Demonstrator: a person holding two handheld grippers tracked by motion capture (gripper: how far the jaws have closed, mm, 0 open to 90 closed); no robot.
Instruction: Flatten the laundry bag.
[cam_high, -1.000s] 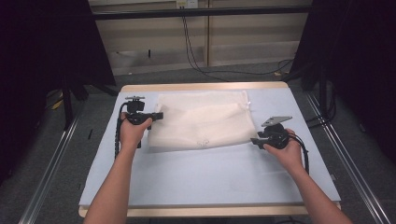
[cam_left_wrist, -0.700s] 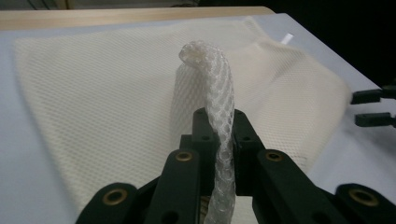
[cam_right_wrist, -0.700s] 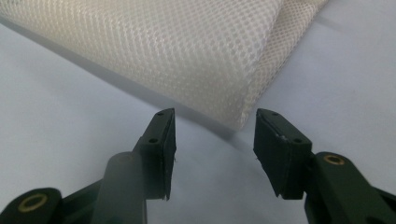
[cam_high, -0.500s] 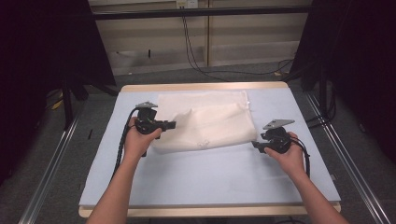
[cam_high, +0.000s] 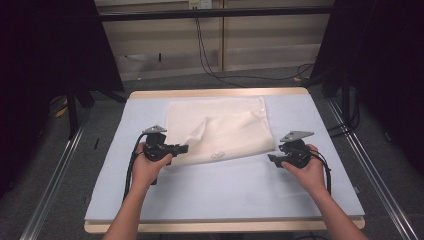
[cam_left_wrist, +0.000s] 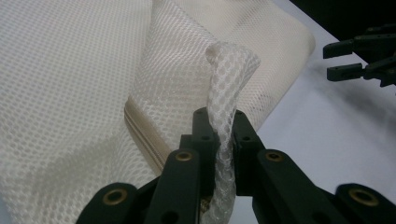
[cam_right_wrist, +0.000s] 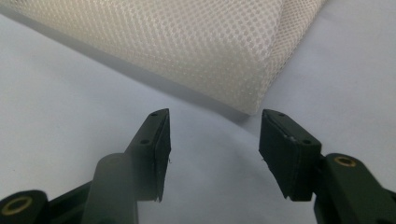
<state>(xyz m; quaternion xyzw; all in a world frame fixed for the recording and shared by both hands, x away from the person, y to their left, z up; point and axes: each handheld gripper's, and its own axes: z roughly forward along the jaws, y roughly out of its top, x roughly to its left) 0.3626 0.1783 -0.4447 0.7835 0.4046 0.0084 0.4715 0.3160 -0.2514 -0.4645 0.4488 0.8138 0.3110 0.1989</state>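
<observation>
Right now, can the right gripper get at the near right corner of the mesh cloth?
Probably yes. The right gripper points at the mesh cloth corner with its fingers apart, nothing between them, and only bare table cover between it and the corner.

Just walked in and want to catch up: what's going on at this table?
A person is working a cream mesh cloth on a pale blue table cover, one tool in each hand. The left tool is shut on a bunched bit of the cloth's near left edge, lifting a fold. The right tool sits just off the cloth's near right corner; its jaws have just been opening and nothing is between them.
</observation>
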